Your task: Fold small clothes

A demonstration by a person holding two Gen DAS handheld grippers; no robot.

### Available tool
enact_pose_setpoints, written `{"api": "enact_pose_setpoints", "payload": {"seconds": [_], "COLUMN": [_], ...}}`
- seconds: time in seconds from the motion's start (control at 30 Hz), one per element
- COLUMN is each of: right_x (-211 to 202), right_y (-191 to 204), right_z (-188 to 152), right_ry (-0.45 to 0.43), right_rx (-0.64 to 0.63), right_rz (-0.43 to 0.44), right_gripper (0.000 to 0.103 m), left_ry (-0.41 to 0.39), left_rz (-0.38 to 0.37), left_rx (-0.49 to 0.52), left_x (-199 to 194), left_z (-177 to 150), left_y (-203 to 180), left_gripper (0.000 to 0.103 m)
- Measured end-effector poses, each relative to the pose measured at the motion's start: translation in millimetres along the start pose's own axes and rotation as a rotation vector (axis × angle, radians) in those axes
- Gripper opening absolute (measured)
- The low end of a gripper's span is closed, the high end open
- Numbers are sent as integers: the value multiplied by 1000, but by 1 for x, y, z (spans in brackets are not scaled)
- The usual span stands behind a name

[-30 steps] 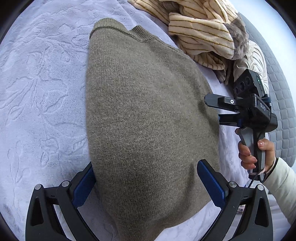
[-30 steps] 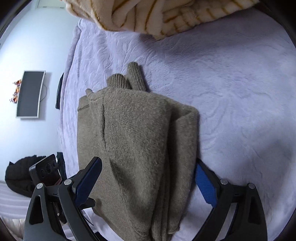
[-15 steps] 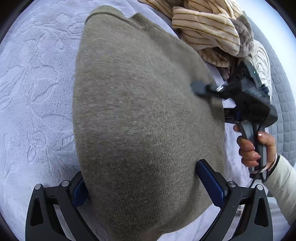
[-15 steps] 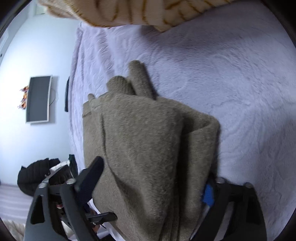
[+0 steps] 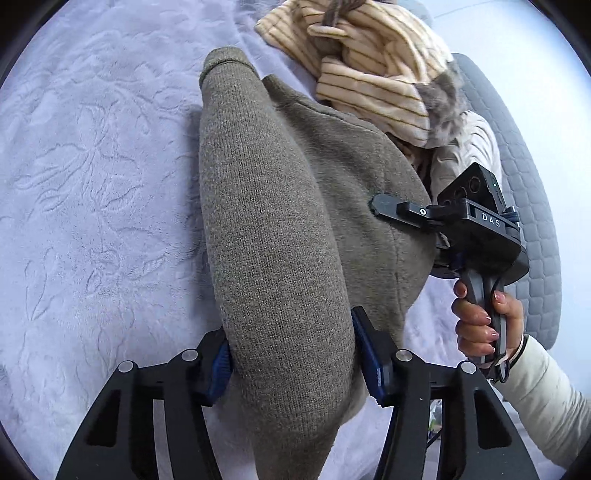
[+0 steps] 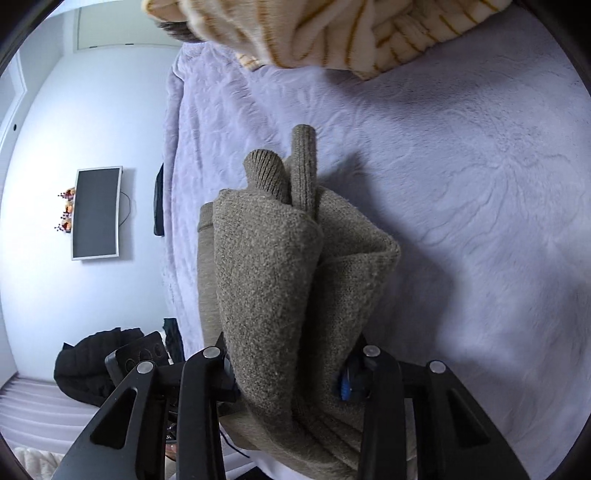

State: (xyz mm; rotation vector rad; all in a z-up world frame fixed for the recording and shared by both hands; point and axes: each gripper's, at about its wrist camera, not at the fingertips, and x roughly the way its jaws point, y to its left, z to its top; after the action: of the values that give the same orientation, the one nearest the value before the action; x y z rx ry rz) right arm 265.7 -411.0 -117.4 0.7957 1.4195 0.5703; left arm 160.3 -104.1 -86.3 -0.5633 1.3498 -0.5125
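A folded olive-brown knit sweater (image 5: 273, 229) is held up off the lavender bedspread (image 5: 92, 184) by both grippers. My left gripper (image 5: 291, 362) is shut on its near edge, the cloth bunched between the blue pads. My right gripper (image 6: 288, 369) is shut on the other edge of the sweater (image 6: 295, 280); two ribbed cuffs (image 6: 266, 170) stick out at its far end. The right gripper also shows in the left wrist view (image 5: 406, 221), pressed into the sweater's right side, held by a hand.
A pile of cream striped clothes (image 5: 373, 70) lies at the far side of the bed, also at the top of the right wrist view (image 6: 332, 33). A grey quilted headboard (image 5: 532, 206) is to the right. A wall screen (image 6: 96, 212) and a black jacket (image 6: 88, 362) lie beyond the bed edge.
Both grippers closed on the sweater's edges and lifted it off the bedspread. The flat sweater is now bunched and raised, with a shadow beneath it.
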Motion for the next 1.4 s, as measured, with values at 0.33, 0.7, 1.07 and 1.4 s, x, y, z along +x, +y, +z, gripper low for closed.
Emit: {"api": "enact_pose_setpoints", "payload": {"seconds": [0.33, 0.7, 1.07, 1.4], "right_x": [-8, 37, 89, 54], "right_y": [53, 84, 48, 52], "right_z": [-39, -100, -95, -103], "right_ry": [10, 65, 93, 39], "right_rx": [-47, -43, -2, -89], "right_rz": [22, 58, -170, -419], "right_gripper": [39, 39, 42, 59], "left_ry": [-30, -11, -20, -55], "left_rz": [1, 90, 216, 250], "left_rx": [7, -52, -99, -87], "left_x": [-58, -106, -101, -114], "left_z": [-33, -98, -119, -119], "left_y": [2, 45, 87, 74], "left_gripper": [59, 59, 59, 59]}}
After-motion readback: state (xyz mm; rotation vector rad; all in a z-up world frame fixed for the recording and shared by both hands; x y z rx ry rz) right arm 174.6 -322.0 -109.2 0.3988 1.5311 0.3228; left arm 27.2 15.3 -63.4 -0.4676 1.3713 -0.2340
